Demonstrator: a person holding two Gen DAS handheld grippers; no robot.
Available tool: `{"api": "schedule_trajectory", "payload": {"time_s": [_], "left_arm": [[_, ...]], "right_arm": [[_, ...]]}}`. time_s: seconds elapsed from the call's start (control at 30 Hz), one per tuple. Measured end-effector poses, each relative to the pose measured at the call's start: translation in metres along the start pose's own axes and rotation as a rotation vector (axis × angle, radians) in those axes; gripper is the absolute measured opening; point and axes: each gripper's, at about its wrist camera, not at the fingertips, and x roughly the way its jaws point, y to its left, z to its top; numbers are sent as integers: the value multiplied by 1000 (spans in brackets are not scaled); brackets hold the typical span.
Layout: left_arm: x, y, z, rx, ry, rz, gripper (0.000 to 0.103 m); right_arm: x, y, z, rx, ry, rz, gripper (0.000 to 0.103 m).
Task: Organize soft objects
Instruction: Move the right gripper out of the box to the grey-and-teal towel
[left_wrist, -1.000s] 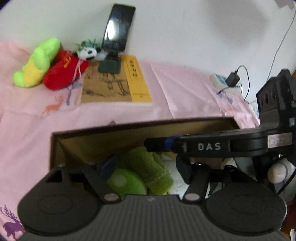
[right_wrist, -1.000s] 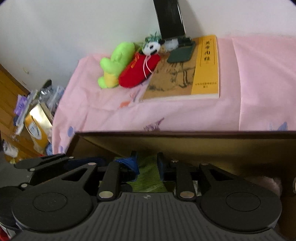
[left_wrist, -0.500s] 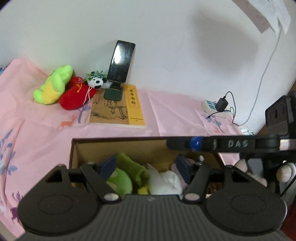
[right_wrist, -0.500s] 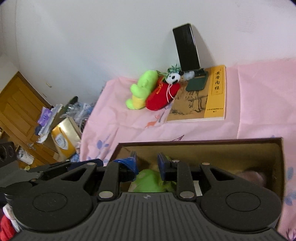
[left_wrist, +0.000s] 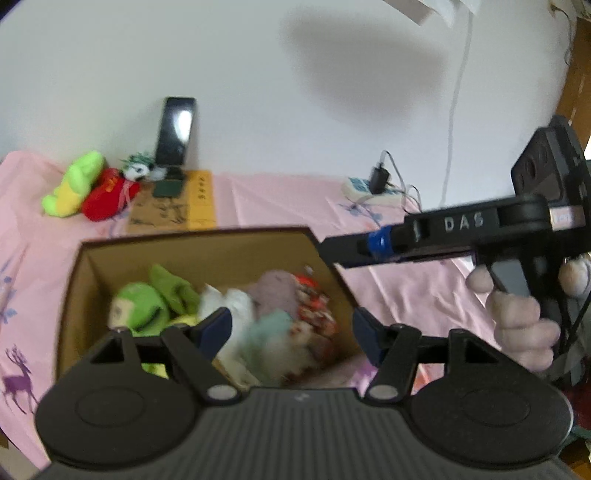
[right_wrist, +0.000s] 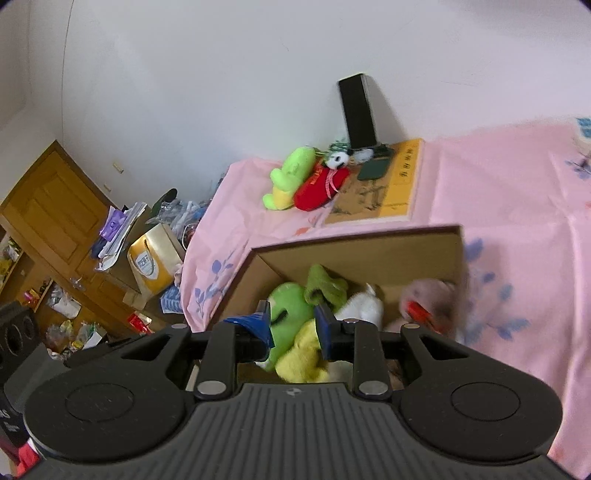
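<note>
Both grippers hang above the cardboard box (left_wrist: 88, 280) of soft toys (right_wrist: 291, 317): left gripper (left_wrist: 291, 325) spread wide, right gripper (right_wrist: 291, 326) narrowly parted, both empty. 3 toys (left_wrist: 92, 184) remain by the wall; approach these low, gripping mid-body.

Black hand-held gripper (left_wrist: 291, 332) with blue pads, silver screws.

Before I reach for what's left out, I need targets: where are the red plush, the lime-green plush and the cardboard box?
red plush (right_wrist: 320, 187), right wrist view, middle of its body
lime-green plush (right_wrist: 291, 172), right wrist view, upper body
cardboard box (left_wrist: 207, 251), left wrist view, inner far wall
</note>
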Motion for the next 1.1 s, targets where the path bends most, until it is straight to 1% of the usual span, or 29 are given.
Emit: {"api": "schedule_trajectory", "payload": {"time_s": [0.13,0.3,0.43,0.57,0.7,0.77,0.87,0.97,1.03,1.1], "left_arm": [[6,-32,-22,9,35,-32,65],[19,-72,-50,5,86,-91,65],[31,-98,-65,22,126,-137,66],[47,-119,-84,53,211,-206,68],[64,-136,-110,66,345,-300,68],[70,-142,-122,77,389,-330,68],[81,-154,-136,90,449,-369,68],[95,-161,-148,87,491,-403,69],[102,-162,-155,69,521,-407,69],[110,-162,-160,50,541,-405,69]], "right_arm": [[-28,-23,-20,32,1,-23,9],[-60,-58,-45,84,6,-85,10],[-78,-83,-66,116,18,-143,10],[-90,-103,-90,141,51,-187,10],[-96,-121,-112,126,104,-226,10],[-96,-129,-121,113,128,-237,10],[-96,-145,-133,128,164,-244,10],[-99,-153,-141,117,184,-279,11],[-106,-160,-147,120,182,-285,11],[-113,-171,-153,153,180,-282,11]]}}
